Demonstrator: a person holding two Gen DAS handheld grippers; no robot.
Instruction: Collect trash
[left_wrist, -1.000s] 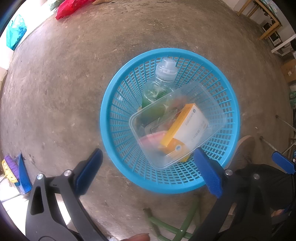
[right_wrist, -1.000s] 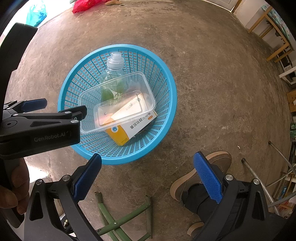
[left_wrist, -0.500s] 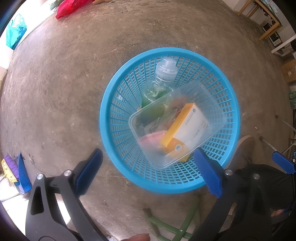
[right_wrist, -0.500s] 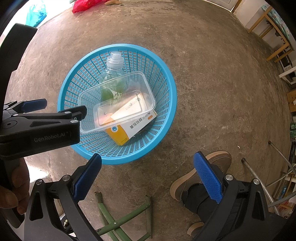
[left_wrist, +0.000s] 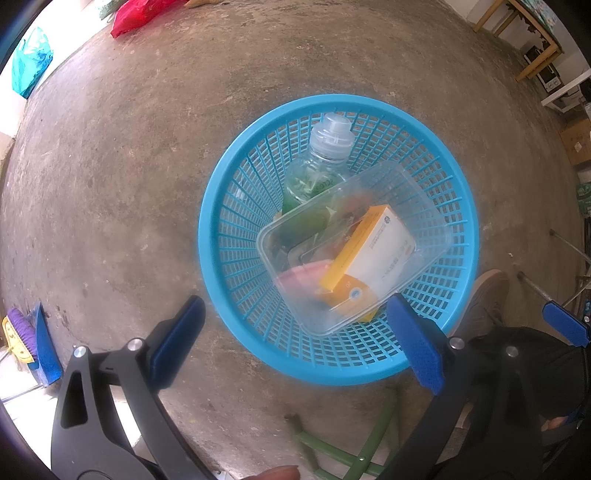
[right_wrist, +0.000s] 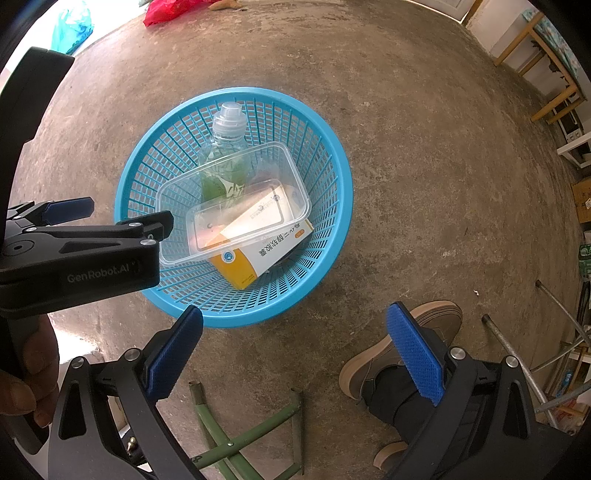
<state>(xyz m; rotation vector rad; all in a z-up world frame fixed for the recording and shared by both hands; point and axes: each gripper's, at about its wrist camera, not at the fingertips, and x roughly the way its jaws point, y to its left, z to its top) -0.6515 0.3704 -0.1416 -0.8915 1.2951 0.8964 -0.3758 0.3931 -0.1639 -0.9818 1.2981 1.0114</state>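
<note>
You are holding both tongs spread and empty, left tongs (left_wrist: 295, 343) over the blue basket (right_wrist: 334, 236), right tongs (right_wrist: 293, 354) beside it. Bottle (right_wrist: 225, 162), clear tub (right_wrist: 177, 192) and box (right_wrist: 258, 254) are already lying inside; the floor (right_wrist: 424, 155) nearby is showing no loose trash.

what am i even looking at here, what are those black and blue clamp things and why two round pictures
The clamp things are two hand-held grippers with blue pads; a person holds one in each hand. Each carries a wide-angle camera looking along its fingers, so you get two round pictures of the same spot.

One picture comes from the left gripper, the other from the right gripper. Both are open and hold nothing.

On the concrete floor stands a blue basket. In it lie a plastic bottle, a clear plastic tub and an orange and white box. In the right picture you also see the person's shoe.
</note>
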